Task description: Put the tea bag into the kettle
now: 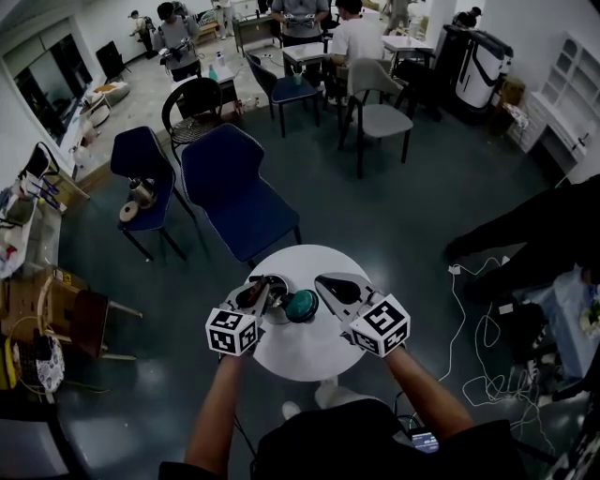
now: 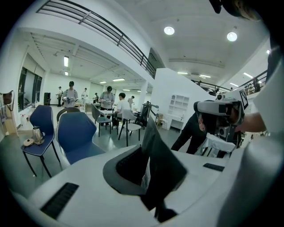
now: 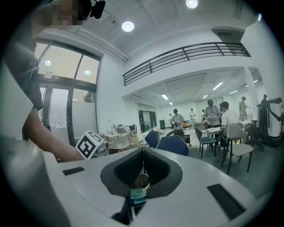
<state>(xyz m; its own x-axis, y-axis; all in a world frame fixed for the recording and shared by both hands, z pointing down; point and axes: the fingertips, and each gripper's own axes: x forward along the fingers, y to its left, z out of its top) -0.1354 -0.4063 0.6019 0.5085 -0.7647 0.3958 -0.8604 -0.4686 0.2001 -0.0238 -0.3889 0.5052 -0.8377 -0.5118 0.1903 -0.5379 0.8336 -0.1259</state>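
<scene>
Arms: the person's two bare forearms reach in from the bottom of the head view, one gripper in each hand.
Left gripper (image 2: 146,153): clamped tight on the tea bag (image 2: 156,162). It's a dark flat sachet pinched by its lower end, and the rest pokes up past the pads at a slant.
Right gripper (image 3: 143,150): clenched, pad tips pressed together, and I can't make out anything caught between them.
Where they sit: from the head view the left gripper (image 1: 261,294) and right gripper (image 1: 334,286) hang over the near half of the table (image 1: 314,361), angled in toward each other.
Kettle (image 3: 141,179): small shiny metal one, seen down through the gap under the right gripper's pads. It stands on the table between the two grippers.
Teal lid (image 1: 302,306): round, right beside the kettle on the right gripper's side, and not on it.
Tea bag location: not in the kettle. It's up in the left gripper, just beside the kettle.
Table: round, white, small.
Blue chair (image 1: 234,192): just past the table, seat bare.
Second blue chair (image 1: 141,173): left of that one, with another metal kettle (image 1: 141,191) on its seat.
Floor cables (image 1: 473,333): white, looped on the dark floor to the right.
Far end: people (image 1: 302,14) standing and sitting around tables and grey chairs.
</scene>
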